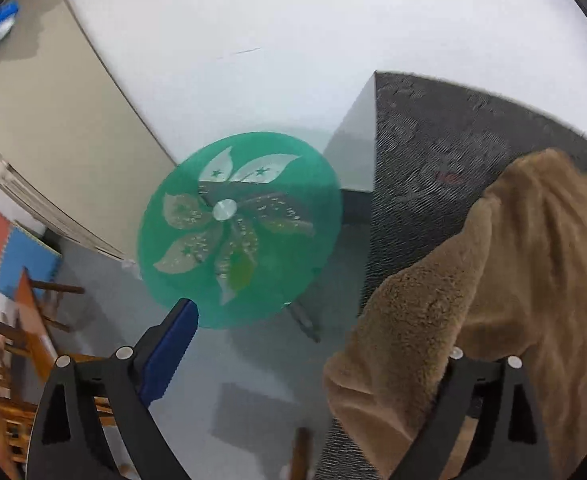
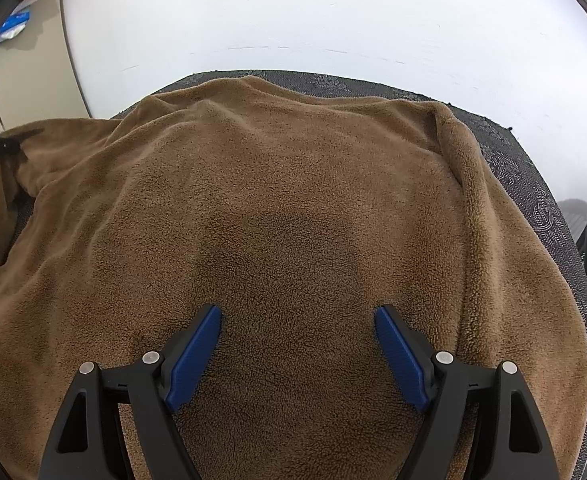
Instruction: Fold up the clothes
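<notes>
1. Across the dark patterned tabletop point(image 2: 533, 184) lies the brown fleece garment point(image 2: 285, 208), spread nearly flat, its left part spilling over the table's edge
2. Folding looks barely begun, I'd say: the body lies open in one broad layer, only the right edge turned in as a ridge, so most folds remain
3. Right gripper point(image 2: 297, 320) hovers over the garment's near middle, jaws spread wide, pinching nothing
4. Left gripper point(image 1: 325, 344) sits at the overhanging corner, jaws spread; one blue finger point(image 1: 173, 348) is clear, the other hidden behind fleece, so contact there I cannot tell
5. Beyond, a green glass side table point(image 1: 239, 228) stands on the floor
</notes>
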`<state>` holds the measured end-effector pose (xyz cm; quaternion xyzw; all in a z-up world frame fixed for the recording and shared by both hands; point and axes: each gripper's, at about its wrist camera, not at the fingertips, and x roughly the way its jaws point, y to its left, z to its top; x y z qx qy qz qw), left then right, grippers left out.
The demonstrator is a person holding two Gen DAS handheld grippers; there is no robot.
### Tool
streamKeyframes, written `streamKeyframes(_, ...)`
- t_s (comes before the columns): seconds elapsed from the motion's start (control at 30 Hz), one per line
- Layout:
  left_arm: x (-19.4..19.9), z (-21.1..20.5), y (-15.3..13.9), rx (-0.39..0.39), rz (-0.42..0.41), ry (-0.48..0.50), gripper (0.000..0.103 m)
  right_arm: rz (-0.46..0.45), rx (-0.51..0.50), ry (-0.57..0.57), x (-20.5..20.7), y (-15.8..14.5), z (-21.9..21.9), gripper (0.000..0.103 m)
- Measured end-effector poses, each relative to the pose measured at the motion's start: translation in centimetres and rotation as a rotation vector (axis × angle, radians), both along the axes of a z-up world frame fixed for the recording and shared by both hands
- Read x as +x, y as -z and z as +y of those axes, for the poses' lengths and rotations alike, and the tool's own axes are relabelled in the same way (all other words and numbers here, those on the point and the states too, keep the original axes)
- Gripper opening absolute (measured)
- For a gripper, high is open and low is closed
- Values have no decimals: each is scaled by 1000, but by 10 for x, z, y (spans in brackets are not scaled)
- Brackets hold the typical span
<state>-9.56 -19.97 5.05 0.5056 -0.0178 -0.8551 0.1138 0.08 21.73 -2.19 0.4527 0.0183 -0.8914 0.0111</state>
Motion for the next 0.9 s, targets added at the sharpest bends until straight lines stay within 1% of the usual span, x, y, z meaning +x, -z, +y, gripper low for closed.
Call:
streamKeyframes(0.07,3,-3,-6,38,24,-21,96,0,0,0,0,0,0,82)
streamKeyframes(0.17,4,-4,-10,38,39,-29,98,0,0,0,0,0,0,82)
streamKeyframes(0.2,3,-3,-9,23,32,-23,99,0,0,0,0,0,0,82)
streamKeyframes(0.37,0,9,5,-115,-44,45,100,-1,-1,1,0,-1,0,82)
streamKeyframes(0.47,3,7,1,-116,-20,38,100,-1,-1,2,0,-1,0,82)
streamKeyframes(0.5,4,4,0,-103,-11,28,100,-1,-1,2,0,-1,0,82)
streamKeyframes(0.63,6,-12,-4,-8,8,-21,100,-2,-1,3,1,-2,-1,82)
streamKeyframes(0.7,6,-17,-3,66,10,-17,100,-2,-1,4,1,-2,-1,82)
streamKeyframes(0.77,5,-14,0,168,-8,48,101,-2,-3,4,1,-2,-1,82)
streamKeyframes(0.8,5,-11,1,206,-16,84,102,-2,-3,4,1,-2,-1,82)
streamKeyframes(0.83,7,-7,1,229,-19,114,102,-2,-3,4,1,-2,-1,82)
streamKeyframes(0.87,7,-2,1,234,-19,135,102,-2,-3,4,1,-2,-1,82)
streamKeyframes(0.9,8,3,0,221,-14,148,102,-2,-3,3,1,-2,0,82)
